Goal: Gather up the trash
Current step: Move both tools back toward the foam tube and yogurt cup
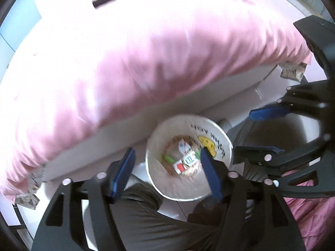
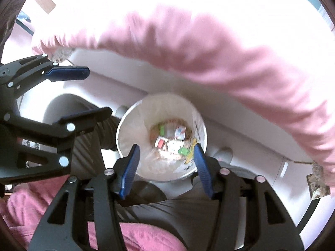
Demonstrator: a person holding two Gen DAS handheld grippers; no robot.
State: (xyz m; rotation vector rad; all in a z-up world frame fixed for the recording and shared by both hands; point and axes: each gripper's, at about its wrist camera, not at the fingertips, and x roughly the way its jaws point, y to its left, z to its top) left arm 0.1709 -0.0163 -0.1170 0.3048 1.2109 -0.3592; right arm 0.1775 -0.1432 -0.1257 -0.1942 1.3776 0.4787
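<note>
**Both grippers held empty over the trash bin**

The drop-off step is judged complete or between items: the left gripper (image 1: 167, 173) and the right gripper (image 2: 165, 169) are both seen with fingers spread apart and nothing held between them. Each is poised above the white bin (image 2: 134, 113), which stands on the floor beside the pink-covered bed (image 1: 146, 62). Inside the bin, a heap of small wrappers and cartons (image 2: 170, 139) is seen. Next, more trash must be located; 1 dark object (image 1: 104, 0) is seen blurred on the bed.
</note>
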